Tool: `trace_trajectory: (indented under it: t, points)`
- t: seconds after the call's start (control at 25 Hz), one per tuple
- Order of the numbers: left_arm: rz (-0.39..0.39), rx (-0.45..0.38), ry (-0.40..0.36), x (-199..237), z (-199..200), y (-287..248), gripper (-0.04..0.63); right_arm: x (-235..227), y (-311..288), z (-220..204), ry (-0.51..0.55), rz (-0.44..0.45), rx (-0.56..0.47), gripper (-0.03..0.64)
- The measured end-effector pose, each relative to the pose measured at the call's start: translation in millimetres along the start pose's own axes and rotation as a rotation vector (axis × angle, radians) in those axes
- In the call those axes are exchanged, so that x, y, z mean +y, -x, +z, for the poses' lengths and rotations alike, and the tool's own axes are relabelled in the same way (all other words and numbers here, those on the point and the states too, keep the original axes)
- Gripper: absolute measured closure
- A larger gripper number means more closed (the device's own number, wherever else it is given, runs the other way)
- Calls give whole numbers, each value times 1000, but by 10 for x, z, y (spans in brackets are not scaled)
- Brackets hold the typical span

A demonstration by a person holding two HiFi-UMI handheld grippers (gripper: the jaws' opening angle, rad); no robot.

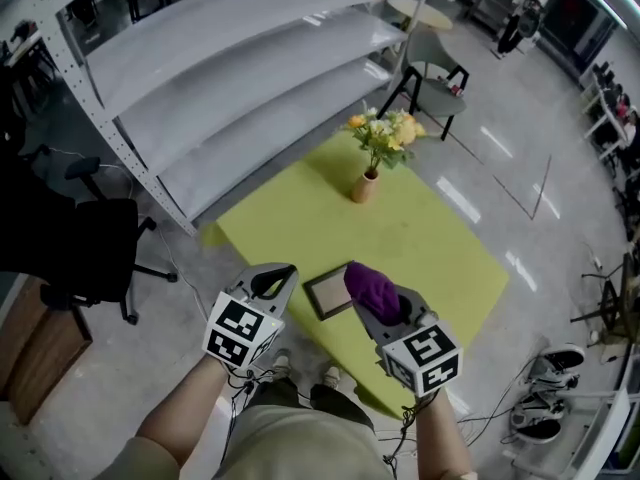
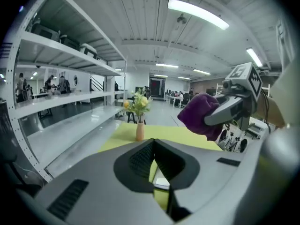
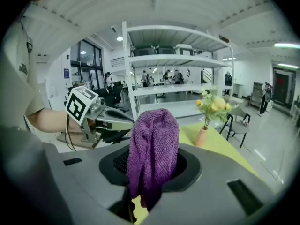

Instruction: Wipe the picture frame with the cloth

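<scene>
Right gripper view: right gripper (image 3: 152, 153) clenched on purple cloth (image 3: 154, 130). Left gripper (image 2: 153, 144) fingers pressed together, empty. Picture frame (image 1: 326, 292) between both fingertips.

Purple cloth (image 3: 153, 144) bunched in right hand-held gripper (image 1: 368, 290); dark-rimmed picture frame (image 1: 326, 294) (seemingly flat) on yellow-green surface (image 1: 425, 243)

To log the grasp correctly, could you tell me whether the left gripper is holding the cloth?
No, the purple cloth sits clamped in the right gripper, while the left gripper holds nothing.
</scene>
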State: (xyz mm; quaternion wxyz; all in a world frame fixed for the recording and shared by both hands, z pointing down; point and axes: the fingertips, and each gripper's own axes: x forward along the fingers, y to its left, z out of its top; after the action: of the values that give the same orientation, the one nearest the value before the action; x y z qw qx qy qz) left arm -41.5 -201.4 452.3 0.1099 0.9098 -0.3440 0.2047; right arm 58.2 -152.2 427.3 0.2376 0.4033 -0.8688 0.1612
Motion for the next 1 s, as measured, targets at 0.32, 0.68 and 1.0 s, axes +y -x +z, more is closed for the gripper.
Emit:
trace_trajectory:
  t: [0.32, 0.68, 1.0]
  points:
    - [125, -215, -217, -126, 1037, 745, 588, 124, 533, 753, 122, -89, -180, 497]
    - [142, -430, -273, -377, 1830, 1314, 588, 256, 1200, 1289, 138, -149, -391, 497]
    - [173, -472, -238, -467, 1965, 1540, 588, 240, 1724, 1506, 157, -262, -557, 498]
